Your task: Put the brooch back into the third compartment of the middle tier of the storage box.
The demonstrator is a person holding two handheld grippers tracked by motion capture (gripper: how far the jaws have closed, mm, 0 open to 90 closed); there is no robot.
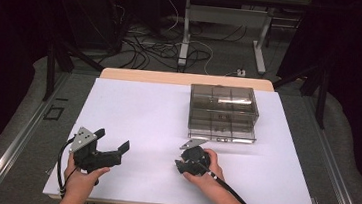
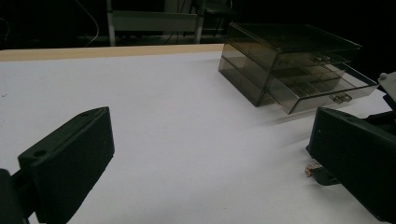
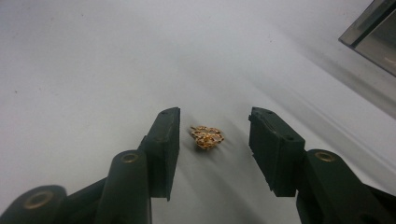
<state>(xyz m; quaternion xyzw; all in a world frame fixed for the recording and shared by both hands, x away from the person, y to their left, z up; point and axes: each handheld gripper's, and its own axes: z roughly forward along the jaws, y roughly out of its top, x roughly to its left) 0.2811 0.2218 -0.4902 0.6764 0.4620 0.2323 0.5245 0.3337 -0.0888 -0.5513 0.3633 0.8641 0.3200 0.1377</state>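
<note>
Nearest the lens in the right gripper view, the right tongs (image 3: 214, 140) stand spread, one black jaw on either side of a small gold ornament (image 3: 207, 136) — a ring or a bunched bit of chain, too small to tell which. It lies on the white tabletop (image 3: 93, 70) between the jaws, touching neither. In the high view these tongs (image 1: 183, 165) point down at the sheet near the front edge, right of centre, held in the person's right hand (image 1: 207, 172).

The left tongs (image 1: 114, 142) are spread wide too, holding nothing, and sit at the front left in the left hand (image 1: 81, 180). From the left gripper view the gold piece (image 2: 312, 168) shows low at the right, beside the other gripper's dark body.

A smoky clear drawer box (image 1: 223, 111) stands toward the far right of the tabletop (image 1: 133, 107), well apart from both tongs — its lower drawer (image 2: 322, 88) is pulled partly out, with divided compartments inside.
</note>
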